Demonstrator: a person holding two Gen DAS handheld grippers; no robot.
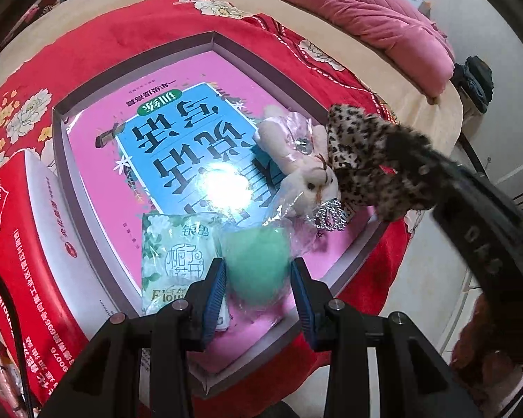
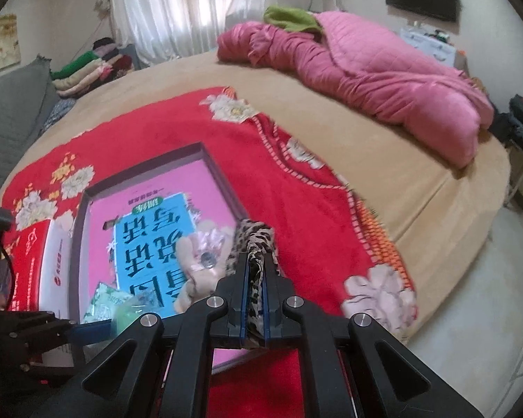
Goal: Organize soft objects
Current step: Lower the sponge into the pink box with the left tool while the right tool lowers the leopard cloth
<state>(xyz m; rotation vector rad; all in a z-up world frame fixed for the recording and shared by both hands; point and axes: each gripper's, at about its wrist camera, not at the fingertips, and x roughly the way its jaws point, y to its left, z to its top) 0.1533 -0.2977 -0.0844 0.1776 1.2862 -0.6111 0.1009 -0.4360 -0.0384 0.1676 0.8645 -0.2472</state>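
Observation:
A shallow box (image 1: 205, 40) with a pink book (image 1: 177, 132) in it lies on a red floral blanket (image 1: 87, 52). In the box lie a white plush rabbit (image 1: 307, 170) in clear wrap, a green tissue pack (image 1: 174, 254) and a green soft ball (image 1: 258, 264) in plastic. My left gripper (image 1: 258, 278) is open with a finger on each side of the green ball. My right gripper (image 2: 255, 261) is shut on a leopard-print cloth (image 2: 258, 240), held at the box's right edge next to the rabbit (image 2: 198, 268). The cloth also shows in the left wrist view (image 1: 362, 153).
A red and white carton (image 1: 28, 244) stands left of the box. A pink quilt (image 2: 383, 76) is bunched at the far side of the tan bed (image 2: 436, 188). Folded clothes (image 2: 87, 69) are stacked by the curtain. The bed edge drops to the floor on the right.

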